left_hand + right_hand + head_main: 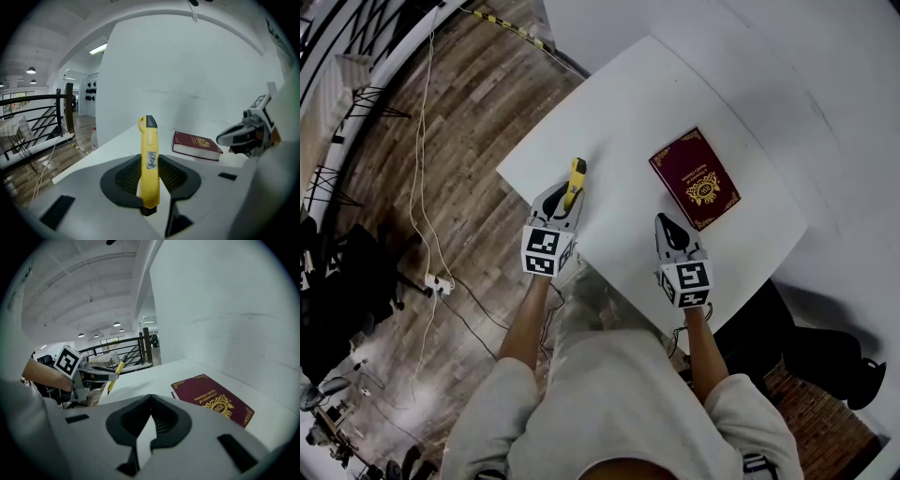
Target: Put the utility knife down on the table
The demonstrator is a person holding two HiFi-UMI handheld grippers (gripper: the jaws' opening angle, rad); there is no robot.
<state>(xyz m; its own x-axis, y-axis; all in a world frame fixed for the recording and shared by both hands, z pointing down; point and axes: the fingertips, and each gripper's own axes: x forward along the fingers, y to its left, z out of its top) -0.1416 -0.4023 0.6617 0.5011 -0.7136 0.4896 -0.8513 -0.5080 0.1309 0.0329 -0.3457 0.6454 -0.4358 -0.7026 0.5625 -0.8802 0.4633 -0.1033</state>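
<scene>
Left gripper view: the left gripper (151, 174) clamps its ribbed black pads on a yellow utility knife (149, 140). The knife juts forward past the jaws and has a black cap at its far end and a small printed label on its body. That label is too small to see in the head view, which places the knife (575, 178) over the white table's (628, 112) near-left edge. The right gripper (150, 401) is closed and empty near a maroon book (213, 401).
</scene>
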